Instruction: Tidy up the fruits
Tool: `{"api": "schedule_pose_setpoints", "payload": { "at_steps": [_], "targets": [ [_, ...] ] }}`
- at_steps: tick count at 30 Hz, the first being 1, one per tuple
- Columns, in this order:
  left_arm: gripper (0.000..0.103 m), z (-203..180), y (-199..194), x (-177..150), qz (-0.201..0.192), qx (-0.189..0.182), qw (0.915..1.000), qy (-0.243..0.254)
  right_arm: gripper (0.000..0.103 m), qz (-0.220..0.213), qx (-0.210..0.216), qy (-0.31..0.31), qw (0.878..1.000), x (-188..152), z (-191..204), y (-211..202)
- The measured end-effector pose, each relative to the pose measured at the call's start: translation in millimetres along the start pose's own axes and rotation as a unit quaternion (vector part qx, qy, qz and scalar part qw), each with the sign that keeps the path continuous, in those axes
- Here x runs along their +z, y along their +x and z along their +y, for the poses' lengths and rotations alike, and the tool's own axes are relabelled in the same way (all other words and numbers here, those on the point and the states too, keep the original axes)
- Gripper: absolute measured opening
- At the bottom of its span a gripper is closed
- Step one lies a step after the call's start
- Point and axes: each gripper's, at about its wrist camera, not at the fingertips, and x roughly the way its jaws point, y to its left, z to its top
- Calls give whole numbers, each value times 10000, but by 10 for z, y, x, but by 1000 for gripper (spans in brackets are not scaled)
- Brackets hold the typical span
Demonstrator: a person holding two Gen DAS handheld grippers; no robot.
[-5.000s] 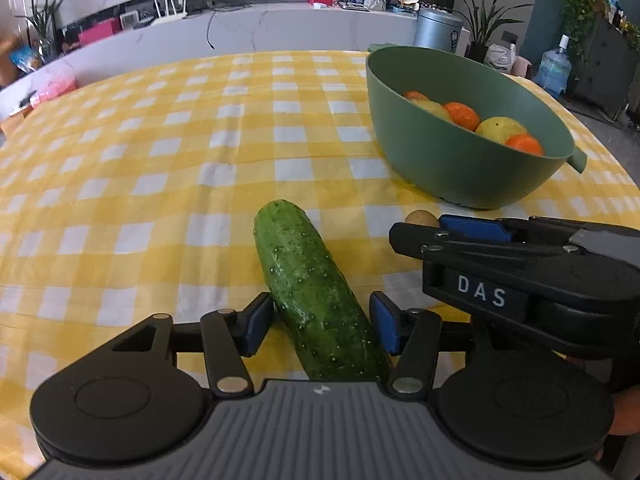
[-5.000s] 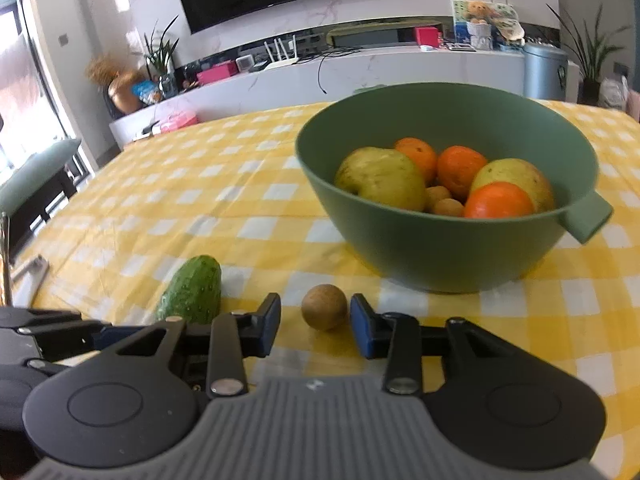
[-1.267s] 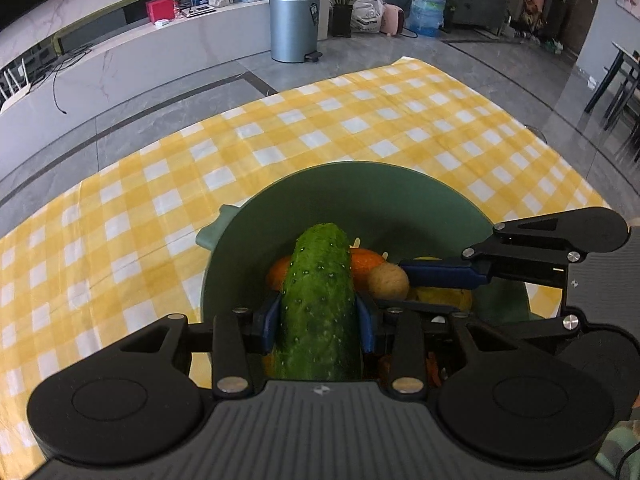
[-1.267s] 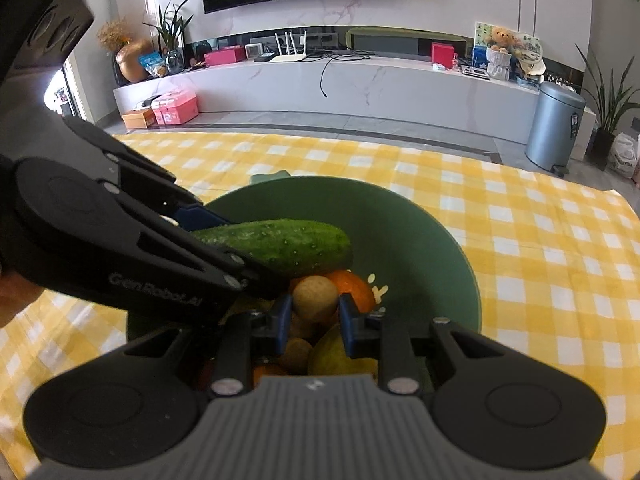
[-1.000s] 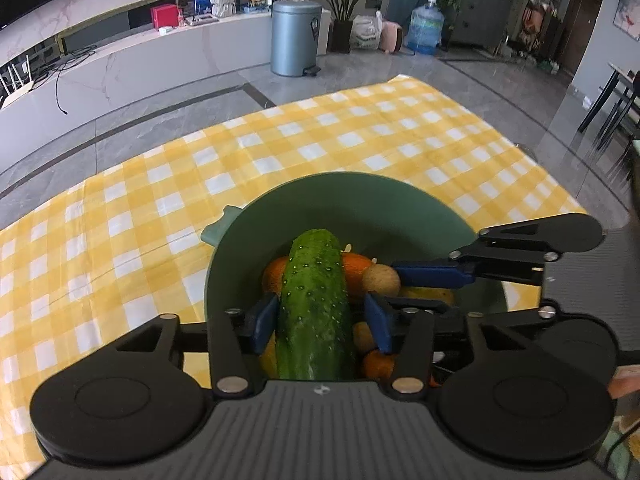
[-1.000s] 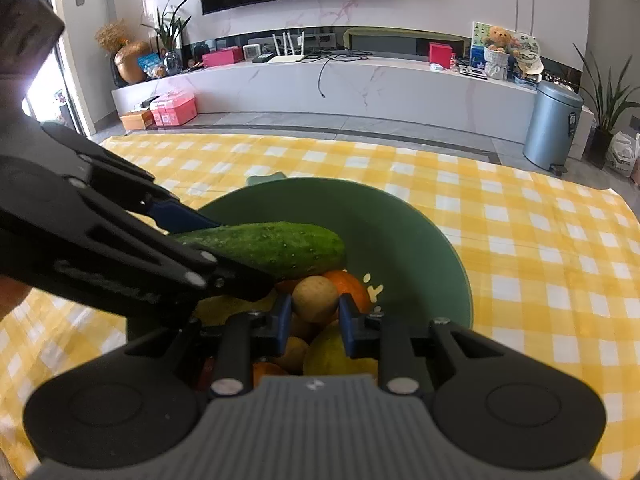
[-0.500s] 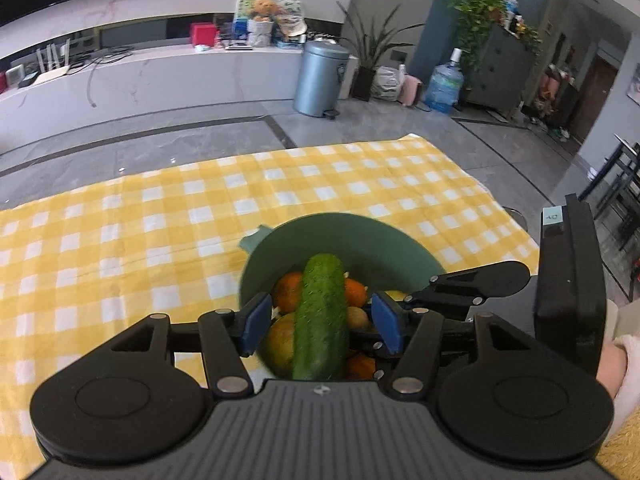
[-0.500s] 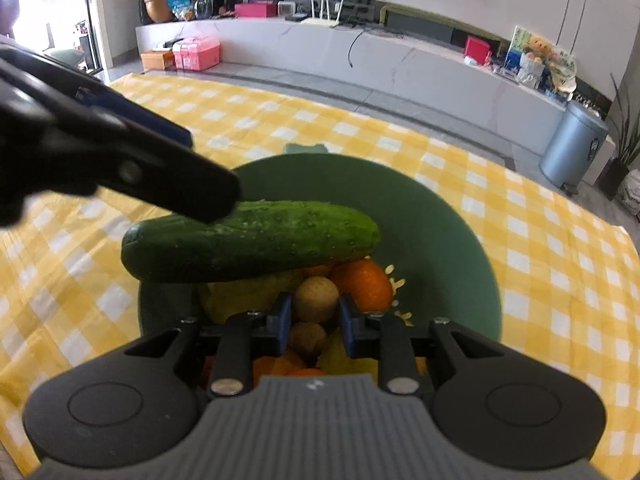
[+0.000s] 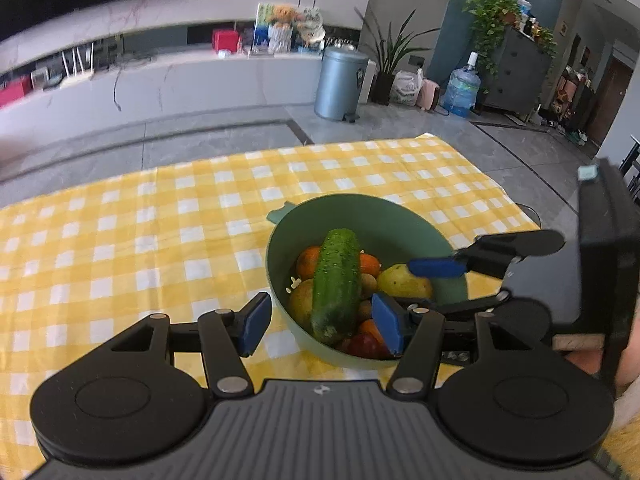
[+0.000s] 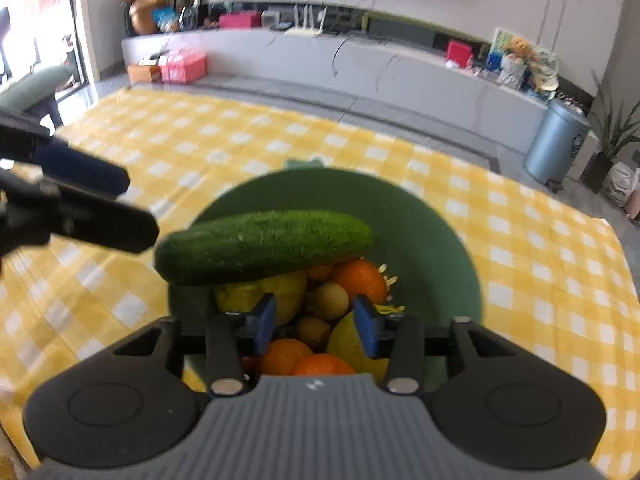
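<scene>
The green bowl [image 9: 404,216] [image 10: 436,240] stands on the yellow checked cloth, filled with oranges, pears and small brown fruits. A cucumber [image 9: 336,284] [image 10: 264,244] lies across the top of the pile. My left gripper [image 9: 320,322] hangs above and in front of the bowl, open, nothing between its pads. My right gripper [image 10: 316,322] is over the bowl with its jaws opening. The small brown fruit [image 10: 330,300] lies loose on the pile below, untouched by the pads. In the left wrist view the right gripper [image 9: 408,284] reaches in over the bowl.
The yellow checked tablecloth [image 9: 160,248] stretches left and beyond the bowl. The table's far edge [image 9: 280,152] meets grey floor. A grey bin [image 9: 340,80] and a white counter stand beyond. A person's hand [image 9: 628,360] shows at the right edge.
The left gripper let go of the cucumber, which now rests on the fruit, and drew up and back. The right gripper's jaws parted and released the small brown fruit into the bowl.
</scene>
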Motion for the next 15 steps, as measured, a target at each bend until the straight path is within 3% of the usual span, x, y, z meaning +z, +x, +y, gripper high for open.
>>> {"api": "schedule_pose_setpoints", "payload": {
  "at_steps": [6,15],
  "targets": [
    [68,-267,-314,-204,-505,190,9982,260,49,-460,-207,492,9975,-138,9,-529],
    [85,-570,-662,-560,-1182,501,9911,345,67,-1396,-551,1491,9774,-594,173,-1352]
  ]
}}
